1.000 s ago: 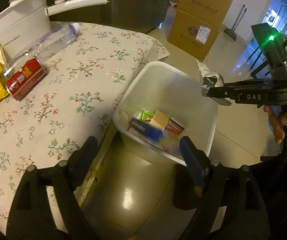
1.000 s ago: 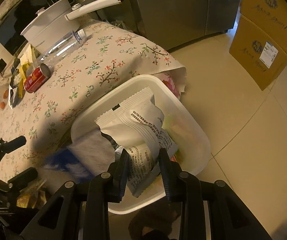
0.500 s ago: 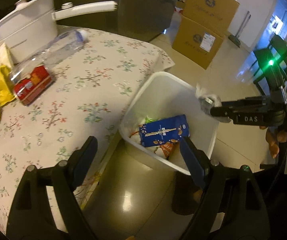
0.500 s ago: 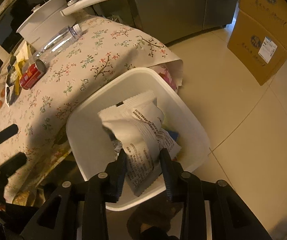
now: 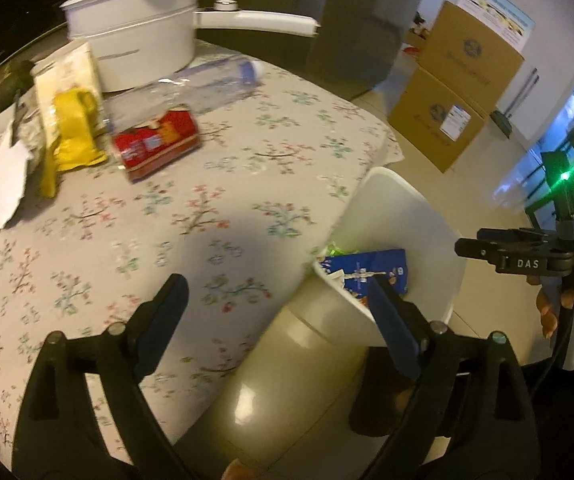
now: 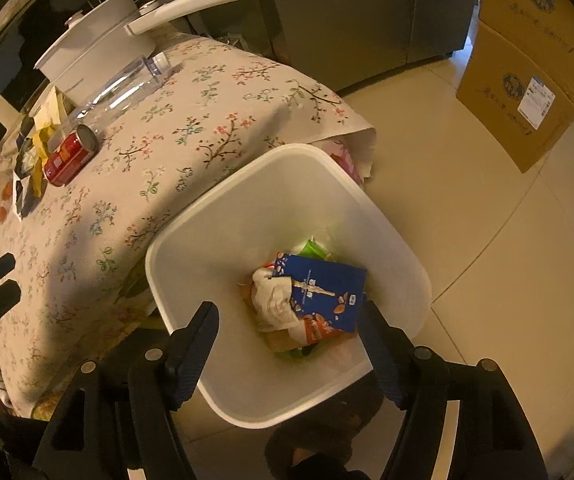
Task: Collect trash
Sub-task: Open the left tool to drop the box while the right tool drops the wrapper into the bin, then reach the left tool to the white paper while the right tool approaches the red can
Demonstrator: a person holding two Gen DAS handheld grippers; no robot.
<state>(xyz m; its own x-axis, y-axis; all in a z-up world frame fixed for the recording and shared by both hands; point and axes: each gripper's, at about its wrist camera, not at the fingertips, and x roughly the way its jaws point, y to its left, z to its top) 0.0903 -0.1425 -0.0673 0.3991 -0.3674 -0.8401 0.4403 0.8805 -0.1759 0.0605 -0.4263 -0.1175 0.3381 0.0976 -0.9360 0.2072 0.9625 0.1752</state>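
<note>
A white trash bin (image 6: 191, 240) stands on the floor beside the table; it also shows in the left wrist view (image 5: 427, 216). Inside lie a blue packet (image 6: 327, 292), a white wrapper (image 6: 275, 300) and other wrappers. My right gripper (image 6: 289, 332) is open and empty above the bin. My left gripper (image 5: 275, 312) is open and empty over the table edge next to the bin. On the flowered tablecloth (image 5: 167, 216) lie a red can (image 5: 157, 144), a clear plastic bottle (image 5: 191, 88) and a yellow wrapper (image 5: 73, 128).
A white pot (image 5: 135, 32) with a long handle stands at the back of the table. White paper (image 5: 1, 176) lies at the left. Cardboard boxes (image 6: 527, 72) stand on the tiled floor. A grey fridge (image 6: 347, 12) stands behind the table.
My right gripper opened and the white wrapper dropped into the bin. My left gripper moved left, back over the table.
</note>
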